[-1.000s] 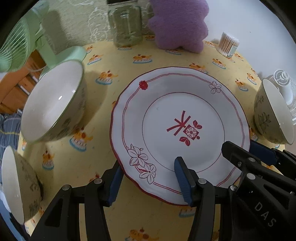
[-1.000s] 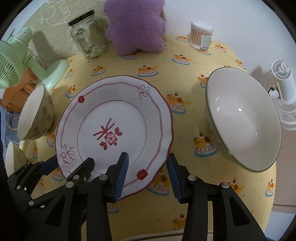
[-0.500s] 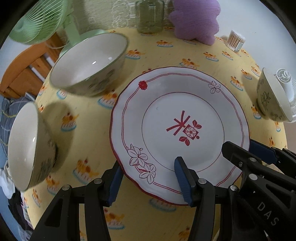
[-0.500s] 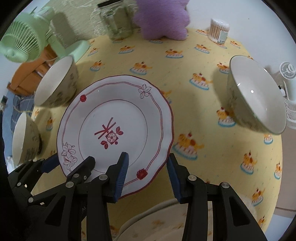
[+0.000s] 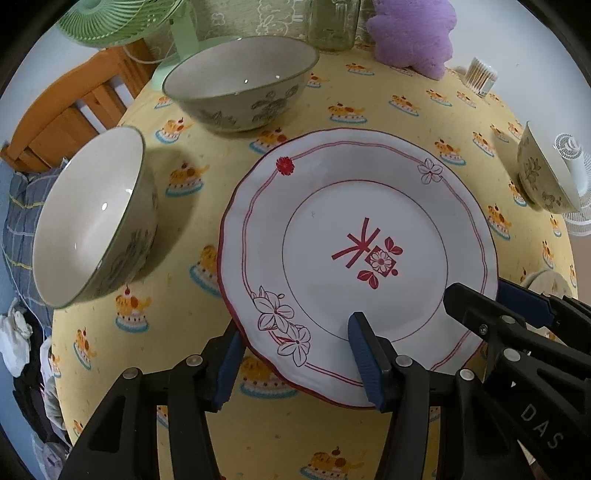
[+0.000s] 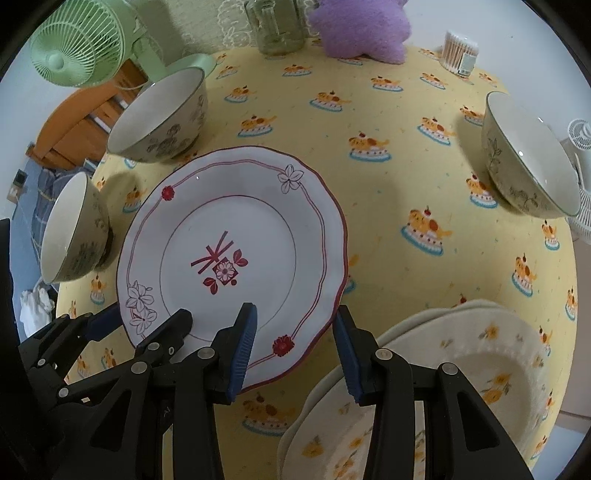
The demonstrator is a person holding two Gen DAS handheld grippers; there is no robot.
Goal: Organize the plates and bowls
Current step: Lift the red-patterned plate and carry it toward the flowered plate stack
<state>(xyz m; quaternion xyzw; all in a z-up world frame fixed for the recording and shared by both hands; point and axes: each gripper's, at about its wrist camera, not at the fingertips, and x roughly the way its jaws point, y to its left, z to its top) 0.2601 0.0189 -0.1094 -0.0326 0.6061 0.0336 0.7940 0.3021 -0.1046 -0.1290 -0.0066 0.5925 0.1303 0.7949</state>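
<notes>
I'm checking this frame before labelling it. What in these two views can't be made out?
- Red-patterned plate: its near rim, and how the pads of the left gripper and right gripper meet it, are hidden by the gripper fingers in both views.
- Cream plates: how many are stacked is unclear; cut off by the right view's lower edge.
- Glass jar: top cropped in both views.
</notes>
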